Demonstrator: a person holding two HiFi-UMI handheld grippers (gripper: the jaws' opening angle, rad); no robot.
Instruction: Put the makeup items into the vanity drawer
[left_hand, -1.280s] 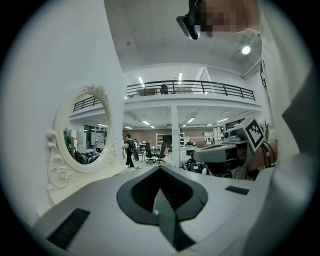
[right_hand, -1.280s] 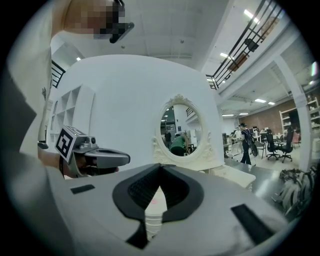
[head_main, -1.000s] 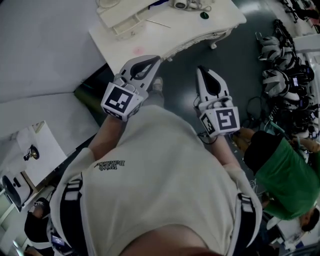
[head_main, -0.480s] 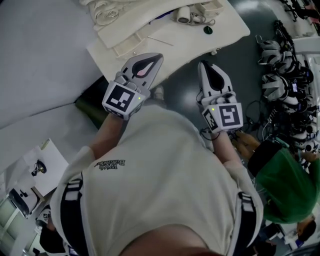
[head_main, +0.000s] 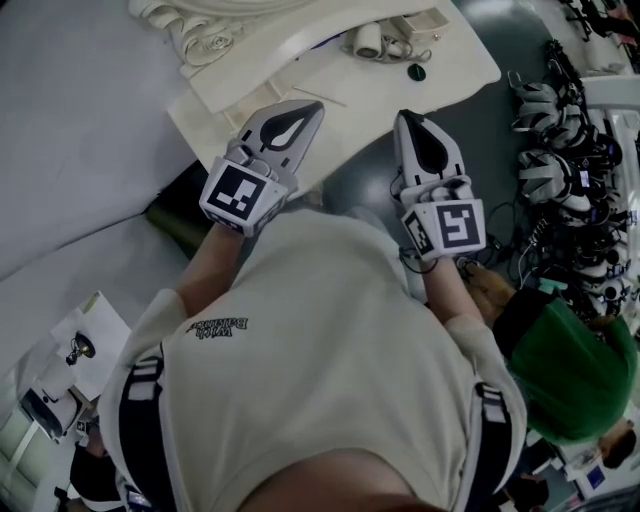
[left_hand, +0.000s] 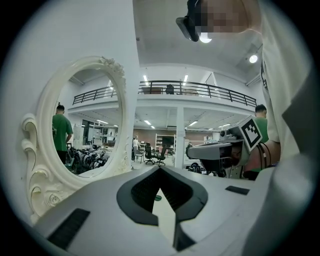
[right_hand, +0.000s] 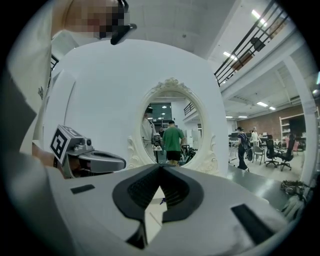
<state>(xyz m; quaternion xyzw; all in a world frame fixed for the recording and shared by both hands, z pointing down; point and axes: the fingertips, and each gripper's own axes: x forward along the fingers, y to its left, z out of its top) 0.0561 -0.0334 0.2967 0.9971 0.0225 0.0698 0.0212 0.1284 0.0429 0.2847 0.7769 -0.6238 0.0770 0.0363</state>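
The white vanity table (head_main: 440, 75) lies at the top of the head view, its carved oval mirror (left_hand: 75, 135) standing at its left end. On the tabletop are a cluster of pale makeup items (head_main: 372, 40), a small dark round item (head_main: 417, 72) and a thin stick (head_main: 320, 97). My left gripper (head_main: 312, 105) is shut and empty, its tip over the table's near edge. My right gripper (head_main: 405, 116) is also shut and empty, just short of that edge. No drawer front shows in any view. Each gripper view looks toward the mirror (right_hand: 172, 135) across the tabletop.
A heap of headsets and cables (head_main: 560, 130) lies on the floor to the right. A person in a green shirt (head_main: 570, 370) crouches at the lower right. A dark object (head_main: 185, 215) sits under the table's left end beside a white wall panel (head_main: 70, 130).
The vanity has slid lower and nearer in the head view, showing more of its top and mirror base. Both shut grippers have come closer to the table's edge.
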